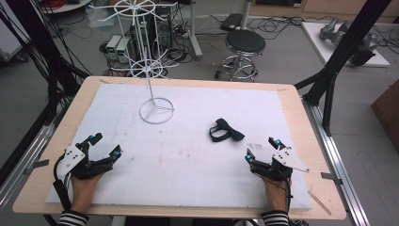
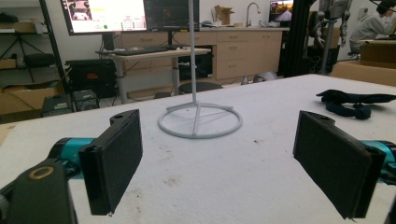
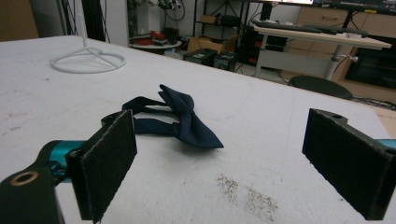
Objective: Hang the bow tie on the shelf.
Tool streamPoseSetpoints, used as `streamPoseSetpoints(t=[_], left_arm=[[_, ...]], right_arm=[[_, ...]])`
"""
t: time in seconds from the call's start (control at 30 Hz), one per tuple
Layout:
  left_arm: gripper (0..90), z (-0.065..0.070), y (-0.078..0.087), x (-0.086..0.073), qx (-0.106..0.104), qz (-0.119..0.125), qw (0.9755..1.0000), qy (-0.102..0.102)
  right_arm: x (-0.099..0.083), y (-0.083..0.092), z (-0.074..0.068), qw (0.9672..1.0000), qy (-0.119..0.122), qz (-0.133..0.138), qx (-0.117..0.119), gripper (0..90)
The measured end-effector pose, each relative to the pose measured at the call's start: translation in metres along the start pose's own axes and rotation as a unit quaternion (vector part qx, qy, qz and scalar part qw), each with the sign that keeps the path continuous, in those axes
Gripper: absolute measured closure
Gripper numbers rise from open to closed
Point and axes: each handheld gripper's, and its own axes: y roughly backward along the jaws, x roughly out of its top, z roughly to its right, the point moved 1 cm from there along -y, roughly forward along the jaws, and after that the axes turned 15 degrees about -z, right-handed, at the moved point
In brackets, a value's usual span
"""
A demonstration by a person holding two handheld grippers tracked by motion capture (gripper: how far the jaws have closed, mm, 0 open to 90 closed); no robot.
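Observation:
A dark navy bow tie (image 1: 226, 130) with its strap lies flat on the white mat, right of centre. It sits just ahead of my right gripper (image 1: 261, 149), which rests near the front right edge, open and empty; the bow tie (image 3: 180, 122) lies beyond its jaws. A white wire stand (image 1: 151, 70) with ringed arms rises at the back left of the mat on a round base (image 1: 156, 111). My left gripper (image 1: 106, 144) rests at the front left, open and empty, facing that base (image 2: 200, 120). The bow tie (image 2: 354, 103) is far off to its right.
The white mat (image 1: 188, 155) covers a wooden table (image 1: 301, 117). Beyond the far edge stand a black stool (image 1: 244, 44), computer boxes and cables on the floor. Black frame posts (image 1: 350, 42) rise at the right.

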Motion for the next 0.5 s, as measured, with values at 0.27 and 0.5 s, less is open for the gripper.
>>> streamPoseSetpoints(t=[0.27, 0.5], left_arm=[[16.2, 0.0, 0.0, 0.0, 0.001, 0.0, 1.0, 0.0], [16.2, 0.0, 0.0, 0.0, 0.001, 0.0, 1.0, 0.0]], right_arm=[[0.02, -0.004, -0.002, 0.9991, 0.031, -0.029, 0.005, 9.0], [0.045, -0.014, -0.003, 0.996, 0.051, -0.069, 0.022, 9.0]])
